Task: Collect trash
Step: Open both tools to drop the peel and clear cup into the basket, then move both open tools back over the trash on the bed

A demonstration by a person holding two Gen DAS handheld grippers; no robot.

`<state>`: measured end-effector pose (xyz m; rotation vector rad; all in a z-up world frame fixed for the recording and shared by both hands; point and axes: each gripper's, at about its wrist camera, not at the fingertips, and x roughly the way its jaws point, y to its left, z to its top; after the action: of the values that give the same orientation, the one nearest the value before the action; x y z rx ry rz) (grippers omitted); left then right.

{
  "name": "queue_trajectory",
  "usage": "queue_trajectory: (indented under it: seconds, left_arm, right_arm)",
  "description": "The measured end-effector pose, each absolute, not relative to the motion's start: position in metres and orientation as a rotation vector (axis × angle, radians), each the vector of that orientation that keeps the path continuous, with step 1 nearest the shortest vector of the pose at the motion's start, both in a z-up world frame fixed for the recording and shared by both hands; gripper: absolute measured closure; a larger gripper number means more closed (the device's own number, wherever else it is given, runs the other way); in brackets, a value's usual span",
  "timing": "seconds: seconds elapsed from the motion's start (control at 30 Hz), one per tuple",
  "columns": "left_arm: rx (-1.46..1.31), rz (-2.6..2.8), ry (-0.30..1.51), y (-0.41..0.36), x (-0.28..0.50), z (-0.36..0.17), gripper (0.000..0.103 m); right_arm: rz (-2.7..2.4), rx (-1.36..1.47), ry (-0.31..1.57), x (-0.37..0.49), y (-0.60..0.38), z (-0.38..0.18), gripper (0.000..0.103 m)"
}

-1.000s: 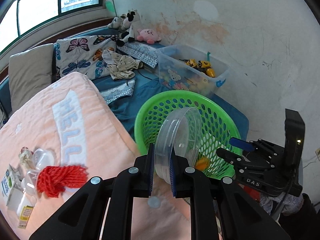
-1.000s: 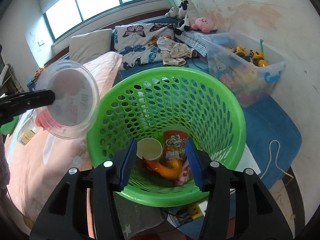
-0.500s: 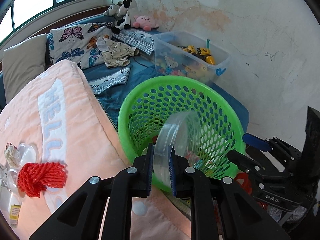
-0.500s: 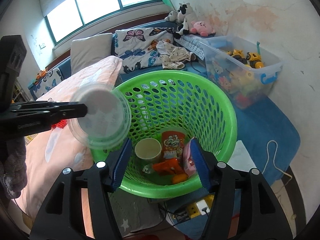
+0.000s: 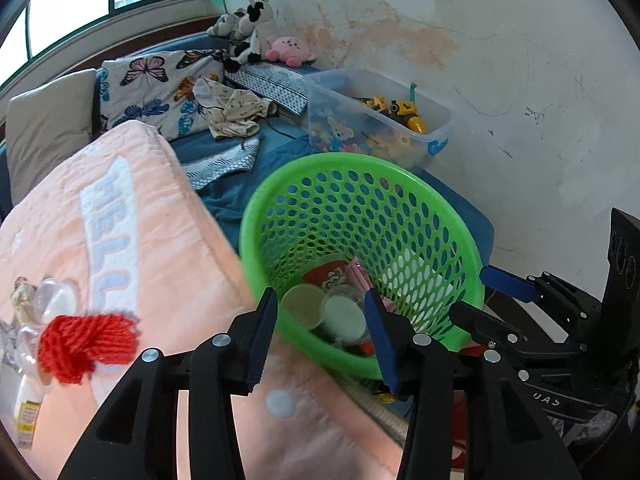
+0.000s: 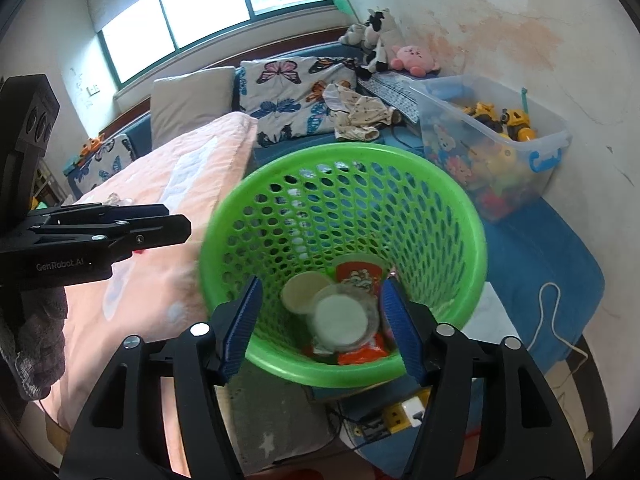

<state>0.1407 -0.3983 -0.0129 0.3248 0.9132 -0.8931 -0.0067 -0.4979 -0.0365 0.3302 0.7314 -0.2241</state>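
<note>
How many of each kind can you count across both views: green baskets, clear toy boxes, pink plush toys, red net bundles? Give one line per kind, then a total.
green basket: 1
clear toy box: 1
pink plush toy: 1
red net bundle: 1
Total: 4

Daylight scene, bright overall; light comes from the wide green-framed window at top, panes blown out to white. Pale stained wall evenly lit, no hard shadows. Strong fisheye warp w/ black vignette in corners, both views. Motion blur on near rim of round green perforated plastic basket and on peach quilted blanket. Far bedding reasonably sharp; under-basket area dim.
</note>
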Motion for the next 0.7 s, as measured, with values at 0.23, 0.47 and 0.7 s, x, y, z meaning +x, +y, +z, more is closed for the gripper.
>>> queue_trajectory:
  seconds: [0.23, 0.47, 0.7]
  left_arm:
    - [0.298, -0.82, 0.887, -0.35, 0.149, -0.001, 0.057]
    - [0.256, -0.731, 0.873, -0.295, 0.162, 0.008, 0.053]
    - [0.223, -0.663, 0.868, -0.25, 0.17, 0.008, 0.047]
  right_arm:
    - [-0.167, 0.28, 0.718, 0.007, -0.464, -0.023, 0.035]
    - [-0.109, 0.243, 0.711, 0.027, -0.432, -0.014, 0.033]
    - [-0.052, 0.201, 0.718, 0.048, -0.398, -0.01, 0.032]
